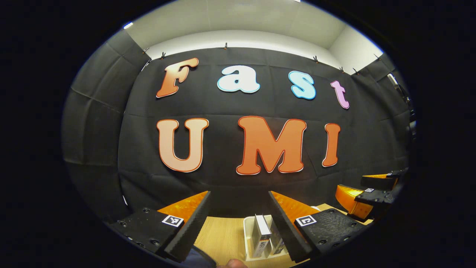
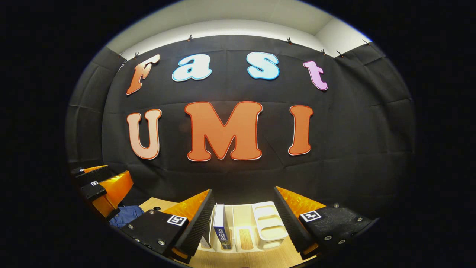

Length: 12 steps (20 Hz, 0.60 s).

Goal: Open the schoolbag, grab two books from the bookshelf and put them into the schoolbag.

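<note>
Above the desk's near edge, the right gripper hangs with fingers spread, empty, facing the white bookshelf and its upright books. Beside it, the left gripper gapes too, above the blue schoolbag.

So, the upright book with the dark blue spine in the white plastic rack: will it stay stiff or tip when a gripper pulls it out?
The blue-spined book looks thick, so probably stiff. It stands narrow in the white rack, so it may tip sideways.
</note>
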### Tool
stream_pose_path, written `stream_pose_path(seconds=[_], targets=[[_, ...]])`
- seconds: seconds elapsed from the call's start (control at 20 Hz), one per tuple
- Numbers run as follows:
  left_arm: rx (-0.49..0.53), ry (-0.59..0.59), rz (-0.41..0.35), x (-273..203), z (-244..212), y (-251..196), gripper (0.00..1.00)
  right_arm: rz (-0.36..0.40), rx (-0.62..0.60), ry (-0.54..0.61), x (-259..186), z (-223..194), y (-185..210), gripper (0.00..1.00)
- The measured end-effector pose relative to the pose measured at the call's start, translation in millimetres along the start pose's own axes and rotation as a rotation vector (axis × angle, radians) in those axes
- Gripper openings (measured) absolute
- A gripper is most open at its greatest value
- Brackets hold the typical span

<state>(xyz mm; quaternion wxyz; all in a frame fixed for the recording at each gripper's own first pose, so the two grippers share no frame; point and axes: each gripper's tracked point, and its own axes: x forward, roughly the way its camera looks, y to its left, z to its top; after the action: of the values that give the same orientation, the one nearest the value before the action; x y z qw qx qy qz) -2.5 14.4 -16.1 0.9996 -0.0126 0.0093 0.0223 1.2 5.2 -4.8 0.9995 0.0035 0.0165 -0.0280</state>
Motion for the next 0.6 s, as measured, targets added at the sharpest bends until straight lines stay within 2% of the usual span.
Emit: stream_pose_path(seconds=[0.05, 0.3, 0.55, 0.6], targets=[[-0.002, 0.002, 0.001, 1, -1, 0, 0.93, 0.001, -0.003, 0.005, 0, -2, 1, 0.95], [-0.004, -0.007, 0.039, 2, -2, 11, 0.94, 0.003, -0.012, 0.028, 3, -9, 3, 0.95], [-0.004, 0.007, 0.028, 1, -9, 9, 0.96, 0.014, -0.01, 0.052, 7, -18, 7, 0.95], [-0.004, 0.008, 0.031, 1, -10, 11, 0.94, 0.016, -0.012, 0.053, 7, -18, 8, 0.95]])
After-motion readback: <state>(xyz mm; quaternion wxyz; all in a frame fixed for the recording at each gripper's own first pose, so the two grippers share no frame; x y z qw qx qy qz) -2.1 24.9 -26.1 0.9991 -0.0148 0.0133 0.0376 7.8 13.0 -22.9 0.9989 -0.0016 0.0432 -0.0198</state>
